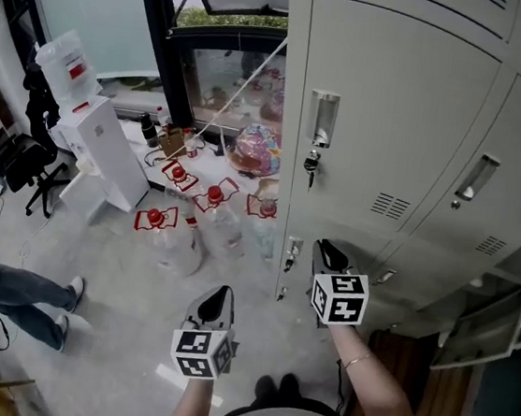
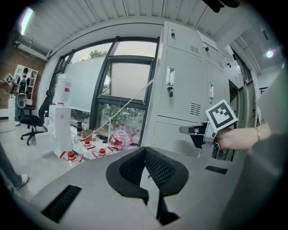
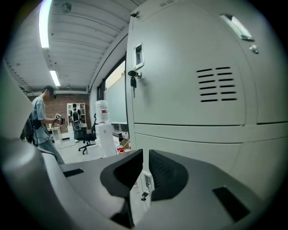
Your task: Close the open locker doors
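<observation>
A: Where are we?
B: Approaching, I'd say: right gripper (image 1: 330,251) slightly apart, empty, centre frame; left gripper (image 1: 220,295) pinched together, empty.
A: Next?
B: Likely the open locker door (image 1: 484,322), lower right: reach across, push it flush.

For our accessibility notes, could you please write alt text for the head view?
Seen from above, the left tongs and right tongs point at grey lockers. Red-capped water bottles and a white water dispenser stand on the floor to the left.
</observation>
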The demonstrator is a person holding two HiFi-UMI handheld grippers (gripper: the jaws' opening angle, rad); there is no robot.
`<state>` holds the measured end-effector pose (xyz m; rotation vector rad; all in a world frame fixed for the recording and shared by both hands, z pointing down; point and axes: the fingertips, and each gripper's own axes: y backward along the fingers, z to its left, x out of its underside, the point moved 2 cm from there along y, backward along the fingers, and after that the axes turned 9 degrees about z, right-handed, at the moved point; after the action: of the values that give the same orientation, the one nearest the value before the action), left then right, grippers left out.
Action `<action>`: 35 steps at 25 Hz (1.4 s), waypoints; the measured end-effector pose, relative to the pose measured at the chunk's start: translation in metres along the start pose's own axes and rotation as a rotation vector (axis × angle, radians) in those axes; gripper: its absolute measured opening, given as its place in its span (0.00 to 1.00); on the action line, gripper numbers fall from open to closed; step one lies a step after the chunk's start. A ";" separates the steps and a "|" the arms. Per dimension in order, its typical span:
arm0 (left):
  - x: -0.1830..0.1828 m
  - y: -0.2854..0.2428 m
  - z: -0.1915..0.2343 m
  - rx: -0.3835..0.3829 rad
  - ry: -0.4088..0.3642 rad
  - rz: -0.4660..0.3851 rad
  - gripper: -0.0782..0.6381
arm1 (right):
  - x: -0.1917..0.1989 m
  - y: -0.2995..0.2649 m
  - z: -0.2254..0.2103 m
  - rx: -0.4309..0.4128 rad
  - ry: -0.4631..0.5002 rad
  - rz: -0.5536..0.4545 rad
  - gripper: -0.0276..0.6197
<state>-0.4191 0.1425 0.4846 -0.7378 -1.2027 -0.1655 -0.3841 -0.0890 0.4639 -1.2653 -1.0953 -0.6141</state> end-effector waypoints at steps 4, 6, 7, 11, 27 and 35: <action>0.003 -0.017 -0.032 0.099 -0.039 0.022 0.14 | 0.019 0.039 -0.032 0.079 -0.059 -0.010 0.11; 0.004 -0.027 -0.054 0.160 -0.066 0.034 0.14 | 0.030 0.064 -0.052 0.139 -0.091 -0.015 0.12; 0.005 -0.031 -0.065 0.191 -0.079 0.039 0.14 | 0.036 0.077 -0.063 0.170 -0.109 -0.017 0.12; 0.005 -0.046 -0.111 0.300 -0.132 0.053 0.14 | 0.059 0.125 -0.099 0.276 -0.180 -0.025 0.12; 0.032 -0.068 -0.349 0.695 -0.313 0.134 0.14 | 0.159 0.338 -0.228 0.680 -0.394 -0.059 0.12; 0.052 -0.063 -0.455 0.803 -0.384 0.150 0.14 | 0.203 0.430 -0.291 0.830 -0.478 -0.090 0.12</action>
<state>-0.0725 -0.1639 0.4843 -0.1432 -1.4216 0.5830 0.1572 -0.2203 0.4769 -0.6337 -1.5844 0.1204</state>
